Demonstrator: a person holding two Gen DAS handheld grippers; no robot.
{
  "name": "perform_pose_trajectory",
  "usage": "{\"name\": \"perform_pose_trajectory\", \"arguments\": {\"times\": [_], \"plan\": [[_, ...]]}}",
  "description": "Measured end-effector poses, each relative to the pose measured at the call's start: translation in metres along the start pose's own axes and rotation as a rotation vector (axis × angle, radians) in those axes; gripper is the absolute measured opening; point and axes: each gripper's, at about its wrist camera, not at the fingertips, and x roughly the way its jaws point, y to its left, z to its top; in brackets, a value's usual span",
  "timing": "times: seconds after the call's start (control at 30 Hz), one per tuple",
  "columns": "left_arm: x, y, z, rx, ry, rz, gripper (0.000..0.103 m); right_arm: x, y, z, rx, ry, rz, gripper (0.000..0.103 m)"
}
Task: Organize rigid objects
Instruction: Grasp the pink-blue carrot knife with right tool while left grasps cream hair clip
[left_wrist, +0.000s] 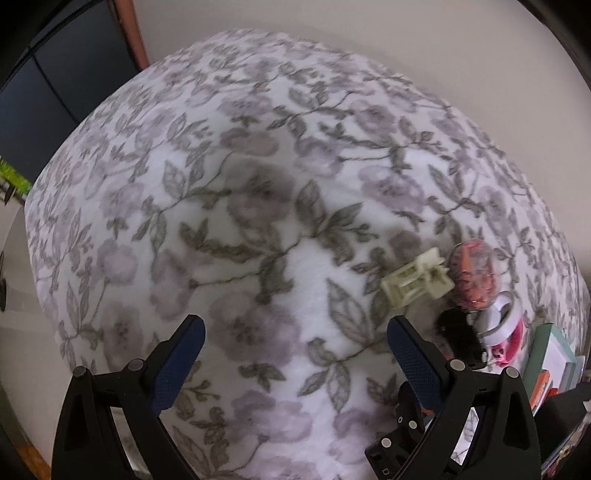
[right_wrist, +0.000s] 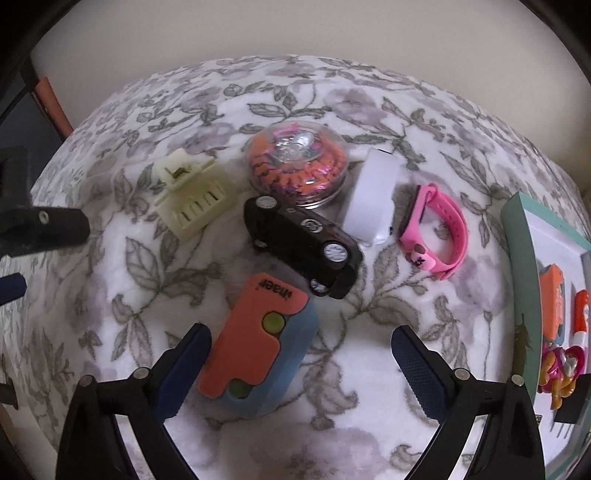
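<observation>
Small objects lie on a floral blanket (right_wrist: 110, 258). In the right wrist view an orange and blue case (right_wrist: 258, 350) lies just ahead of my open right gripper (right_wrist: 301, 334), close to its left finger. Beyond it rest a black toy car (right_wrist: 301, 245), a cream hair clip (right_wrist: 192, 195), a clear round container (right_wrist: 297, 164) with orange and pink contents, a white oblong object (right_wrist: 373, 199) and a pink wristband (right_wrist: 436, 232). My left gripper (left_wrist: 295, 328) hangs open over bare blanket (left_wrist: 221, 221), with the cream hair clip (left_wrist: 417, 278), container (left_wrist: 472, 275) and black car (left_wrist: 460, 336) to its right.
A teal-rimmed box (right_wrist: 521, 280) at the right edge holds orange and pink items. The same box (left_wrist: 543, 354) shows at the right of the left wrist view. The left gripper's black body (right_wrist: 40, 225) intrudes at the left. A pale wall lies behind, with dark furniture (left_wrist: 55, 74) far left.
</observation>
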Motion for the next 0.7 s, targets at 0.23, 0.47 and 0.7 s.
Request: {"name": "perform_pose_trajectory", "arguments": {"times": [0.23,0.47,0.7], "plan": [[-0.005,-0.019,0.005,0.061,-0.067,-0.054,0.099,0.001,-0.018,0.002,0.036,0.006,-0.015,0.100],[-0.002,-0.042,0.008,0.115,-0.111,-0.099,0.099,0.002,-0.037,0.003,0.074,0.019,0.001,0.094],[0.009,-0.061,0.010,0.160,-0.138,-0.104,0.099,0.000,-0.054,0.003,0.096,0.026,0.002,0.085]]}}
